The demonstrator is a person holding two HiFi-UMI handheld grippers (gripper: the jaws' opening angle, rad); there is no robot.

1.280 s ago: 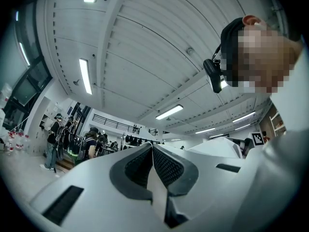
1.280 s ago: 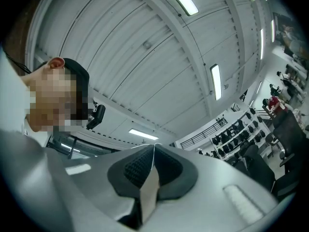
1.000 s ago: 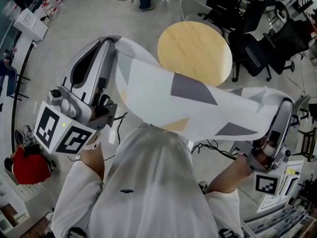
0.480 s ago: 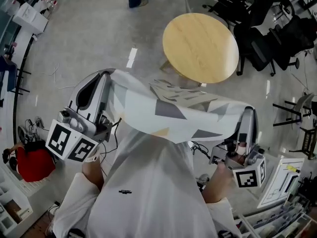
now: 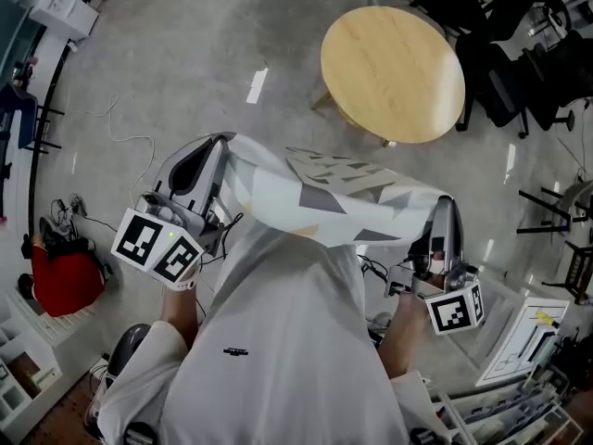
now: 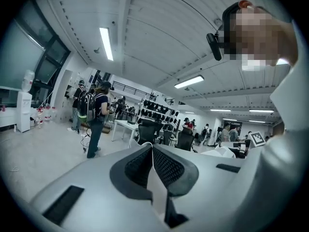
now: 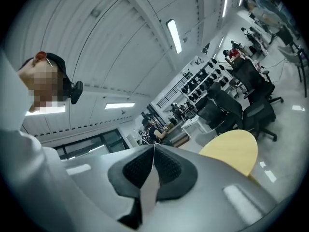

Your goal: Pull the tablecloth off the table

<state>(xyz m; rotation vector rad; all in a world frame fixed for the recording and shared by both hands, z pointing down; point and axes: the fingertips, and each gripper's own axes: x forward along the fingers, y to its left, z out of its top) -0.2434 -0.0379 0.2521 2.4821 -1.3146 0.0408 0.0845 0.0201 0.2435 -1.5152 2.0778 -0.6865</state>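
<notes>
The white tablecloth [image 5: 320,196] with grey and tan shapes hangs slack in the air between my two grippers, close to the person's chest. My left gripper [image 5: 225,141] is shut on its left corner, a strip of cloth [image 6: 157,187] pinched between the black pads. My right gripper [image 5: 444,202] is shut on the right corner, with cloth [image 7: 149,187] showing between its pads too. The round wooden table [image 5: 393,72] stands bare ahead, off to the right, and shows again in the right gripper view [image 7: 231,151]. Both grippers point upward and away from the body.
Black office chairs [image 5: 519,54] crowd the far side of the table. Cables [image 5: 120,146] lie on the grey floor at left, beside a red object [image 5: 63,281]. Shelving and a white board [image 5: 523,341] stand at right. People stand in the distance [image 6: 96,120].
The cloth has come fully off the table and been drawn in toward the body. Both grippers have moved lower and closer together, and the table now sits farther away.
</notes>
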